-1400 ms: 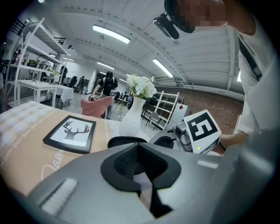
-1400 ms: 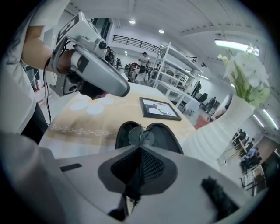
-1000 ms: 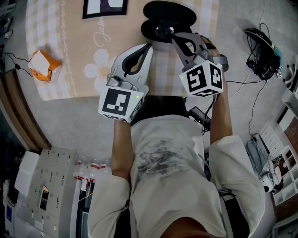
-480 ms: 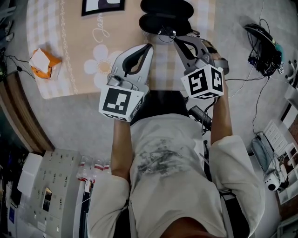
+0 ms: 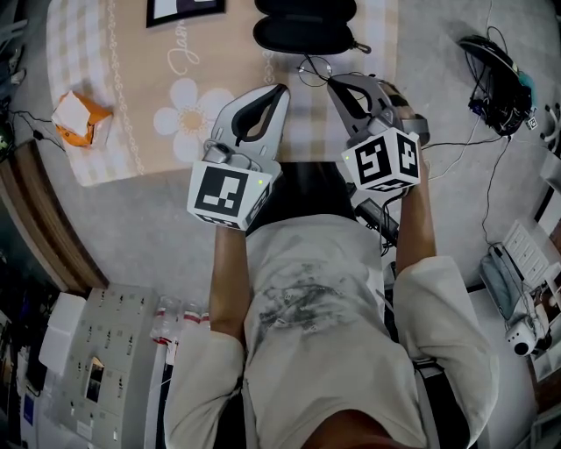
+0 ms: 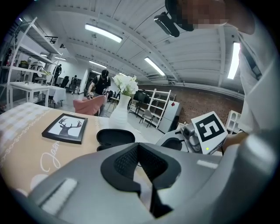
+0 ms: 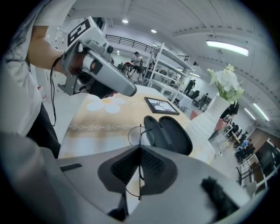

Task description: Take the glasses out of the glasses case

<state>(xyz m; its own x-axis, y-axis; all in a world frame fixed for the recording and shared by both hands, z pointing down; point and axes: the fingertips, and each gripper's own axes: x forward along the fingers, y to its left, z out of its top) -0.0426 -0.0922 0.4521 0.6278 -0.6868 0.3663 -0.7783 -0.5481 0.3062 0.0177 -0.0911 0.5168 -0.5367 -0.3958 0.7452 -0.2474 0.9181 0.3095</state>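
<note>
Glasses (image 5: 313,69): thin wire frame, out of the case, gripped by the R tongs (image 5: 331,81) just on the near side of the glasses case (image 5: 302,35), over the checked strip of the cloth-covered table (image 5: 114,149). In the R gripper view a straight thin wire runs from btwn the pads out along the tongs' own line to the two round rims. The rims sit side by side just past the tips, so the lens-to-lens axis looks crosswise to the tongs, w/ the rim end twd the case; the wire is too fine to be surer. Can't tell if the rims touch the cloth or hang clear. Case: black, open, both halves lying side by side. Its long axis runs L-R across the far part of the table in the head view, a small gap from the glasses. R tongs: clenched on that wire, pads practically together, tilted down twd the table. L tongs (image 5: 280,88): closed tip to tip, nothing btwn them, touching nothing. They are held over the cloth beside the R pair, L of the glasses, pointing twd the case. Also there: framed stag picture (image 5: 186,8) far side, L of the case; orange packet (image 5: 81,119) near the table's L edge; white vase w/ white flowers (image 7: 216,114) beyond the case.
</note>
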